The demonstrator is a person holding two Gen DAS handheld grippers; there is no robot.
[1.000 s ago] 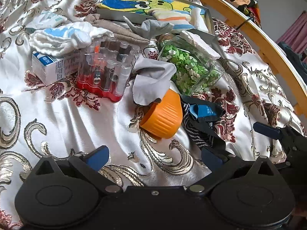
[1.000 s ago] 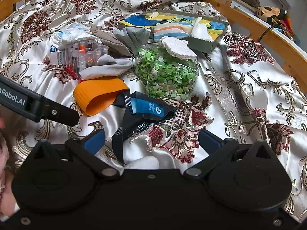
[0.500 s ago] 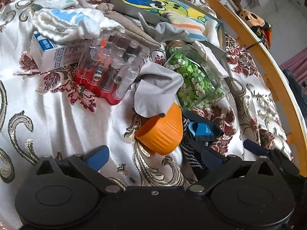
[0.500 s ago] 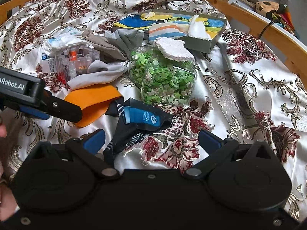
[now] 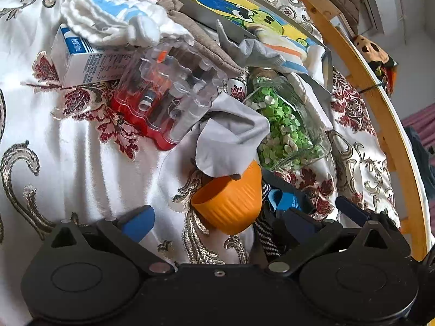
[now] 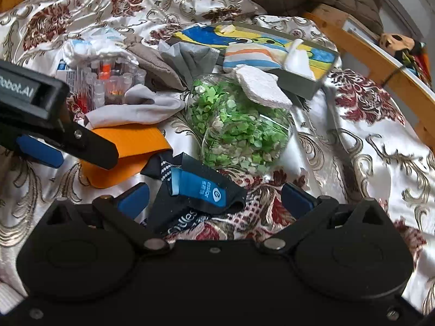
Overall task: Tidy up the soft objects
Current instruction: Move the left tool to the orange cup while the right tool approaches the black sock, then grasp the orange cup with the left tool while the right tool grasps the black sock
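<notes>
Both grippers have closed in on the clutter since the earlier frames, and the orange cup now sits much nearer the left camera.

From the left wrist view, the left gripper (image 5: 218, 221) hangs with its jaws spread and empty, bracketing the orange cup (image 5: 231, 203), which lies on its side on the bed (image 5: 68, 149). A grey sock (image 5: 231, 138) drapes over the cup's far rim. Right of the cup lies a black-and-blue sock (image 5: 282, 201), with the right gripper just beyond.

From the right wrist view, the right gripper (image 6: 214, 199) is also released, its jaws either side of the black-and-blue sock (image 6: 195, 190), likely its next pick. Beyond the cup (image 6: 130, 149) rests a jar of green bits (image 6: 244, 133); farther still, a cartoon-printed tray (image 6: 299, 81) holds a striped sock (image 6: 250, 57), so it seems to be where the soft things go.
</notes>
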